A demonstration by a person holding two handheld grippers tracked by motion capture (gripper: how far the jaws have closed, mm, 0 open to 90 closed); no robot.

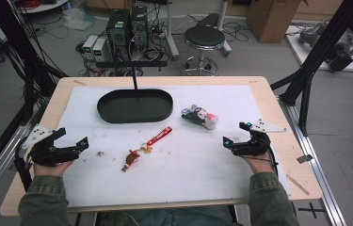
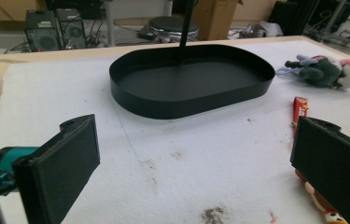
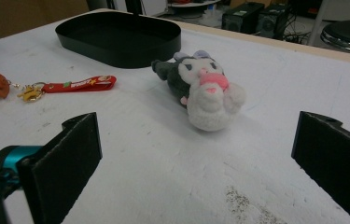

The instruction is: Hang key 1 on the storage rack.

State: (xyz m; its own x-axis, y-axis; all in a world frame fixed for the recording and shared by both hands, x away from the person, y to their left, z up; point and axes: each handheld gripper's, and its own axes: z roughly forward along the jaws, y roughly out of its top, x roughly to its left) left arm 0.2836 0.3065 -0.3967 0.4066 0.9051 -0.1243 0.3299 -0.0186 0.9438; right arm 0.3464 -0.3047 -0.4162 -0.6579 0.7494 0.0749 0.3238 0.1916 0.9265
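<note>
Both tongs released, jaws wide, nothing held. Right tongs (image 1: 234,140) at right of frame, aimed at plush toy (image 3: 200,91) lying mid-desk right, ready for approach. Left tongs (image 1: 73,139) at left, facing keychain (image 1: 146,147) and tray (image 1: 134,106).

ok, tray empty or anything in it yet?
Empty. The tray shows a bare black floor; the plush and keychain lie outside it.
</note>
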